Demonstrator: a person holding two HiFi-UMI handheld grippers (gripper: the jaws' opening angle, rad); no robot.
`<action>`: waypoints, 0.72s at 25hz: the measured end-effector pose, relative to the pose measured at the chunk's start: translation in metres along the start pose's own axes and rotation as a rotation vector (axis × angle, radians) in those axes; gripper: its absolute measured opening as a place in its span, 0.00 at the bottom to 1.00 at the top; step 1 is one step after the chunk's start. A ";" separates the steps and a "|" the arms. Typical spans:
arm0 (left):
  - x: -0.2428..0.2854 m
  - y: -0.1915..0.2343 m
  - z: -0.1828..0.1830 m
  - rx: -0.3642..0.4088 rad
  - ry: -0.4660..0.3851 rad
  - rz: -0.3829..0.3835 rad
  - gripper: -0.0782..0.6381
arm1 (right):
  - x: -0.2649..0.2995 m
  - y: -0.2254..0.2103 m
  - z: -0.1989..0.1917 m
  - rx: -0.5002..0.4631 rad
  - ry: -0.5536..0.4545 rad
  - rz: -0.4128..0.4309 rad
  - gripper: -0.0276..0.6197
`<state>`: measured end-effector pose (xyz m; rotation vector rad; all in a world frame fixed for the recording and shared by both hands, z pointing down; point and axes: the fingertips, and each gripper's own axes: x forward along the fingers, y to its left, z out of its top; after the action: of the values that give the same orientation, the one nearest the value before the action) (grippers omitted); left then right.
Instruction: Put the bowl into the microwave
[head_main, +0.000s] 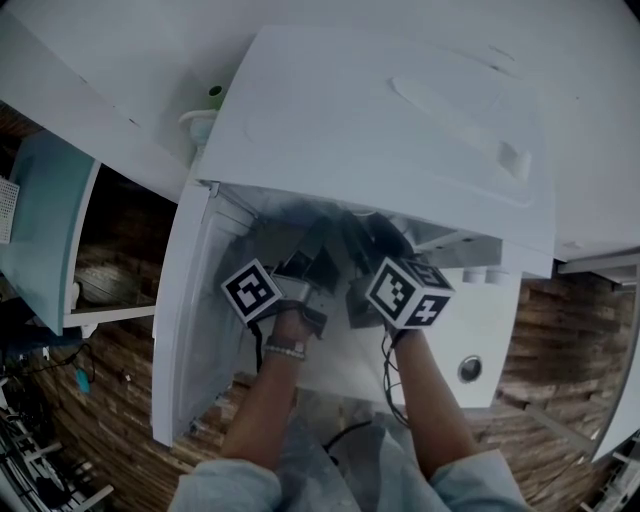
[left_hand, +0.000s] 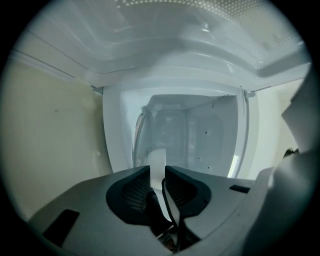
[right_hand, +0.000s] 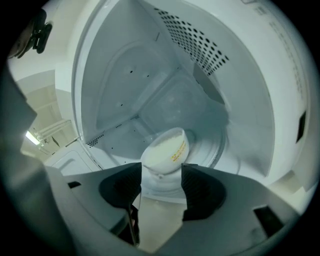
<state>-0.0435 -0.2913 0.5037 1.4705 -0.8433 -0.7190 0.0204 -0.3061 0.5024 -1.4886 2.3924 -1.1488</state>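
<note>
Bowl (right_hand: 164, 149) is sitting in microwave (right_hand: 125, 75) at 12 o'clock of right gripper (right_hand: 161, 171), fingers spread clear; retreating sloppily is risking tipping it. Left gripper (left_hand: 157, 171) fingers nearly together, maybe pinching something white.

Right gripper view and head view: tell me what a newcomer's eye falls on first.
A white bowl with yellow print on its side sits inside the open white microwave, just beyond the right tool, whose jaws stand wide apart and clear of it. In the head view, two black-and-white marker cubes stand out at the mouth of the cavity, with the door swung open at the left.
</note>
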 end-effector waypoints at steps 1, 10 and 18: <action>-0.002 0.002 0.000 0.000 0.001 0.006 0.22 | -0.001 0.001 -0.001 -0.002 0.002 0.001 0.43; -0.016 -0.005 -0.013 0.066 0.052 -0.015 0.10 | -0.026 0.011 -0.017 -0.039 0.020 0.016 0.43; -0.038 -0.048 -0.044 0.207 0.153 -0.112 0.10 | -0.078 0.014 -0.015 -0.154 -0.044 -0.063 0.05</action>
<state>-0.0231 -0.2353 0.4577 1.7460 -0.7387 -0.6069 0.0439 -0.2316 0.4809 -1.6281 2.4705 -0.9505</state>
